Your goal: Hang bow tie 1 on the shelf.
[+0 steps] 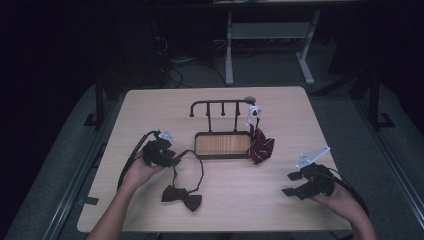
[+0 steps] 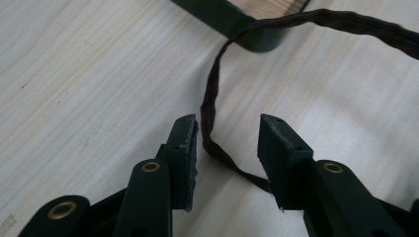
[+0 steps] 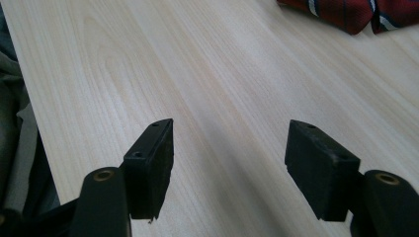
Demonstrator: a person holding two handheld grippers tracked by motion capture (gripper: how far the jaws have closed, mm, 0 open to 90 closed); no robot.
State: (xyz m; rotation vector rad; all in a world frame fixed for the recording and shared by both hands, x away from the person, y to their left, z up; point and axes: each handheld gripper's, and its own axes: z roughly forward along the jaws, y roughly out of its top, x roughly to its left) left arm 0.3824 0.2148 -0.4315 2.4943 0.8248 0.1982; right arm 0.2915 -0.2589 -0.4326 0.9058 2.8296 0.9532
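Note:
A dark brown bow tie [image 1: 181,196] lies on the wooden table near the front, and its thin strap [image 1: 201,170] loops up toward the tray stand. My left gripper [image 1: 175,161] sits low over that strap at the stand's left corner. In the left gripper view the strap [image 2: 210,113] runs between the jaws of my left gripper [image 2: 227,126]; a gap shows on both sides and the pads do not press it. A red striped bow tie [image 1: 260,145] hangs from the stand's right end. My right gripper [image 1: 291,183] rests open at the right, with bare table between its jaws [image 3: 230,133].
The black stand [image 1: 220,157] has a wooden tray base and a hook bar [image 1: 220,102] above it, in the middle of the table. Its tray corner [image 2: 247,34] lies just beyond the left jaws. The red tie [image 3: 346,12] lies ahead of the right gripper.

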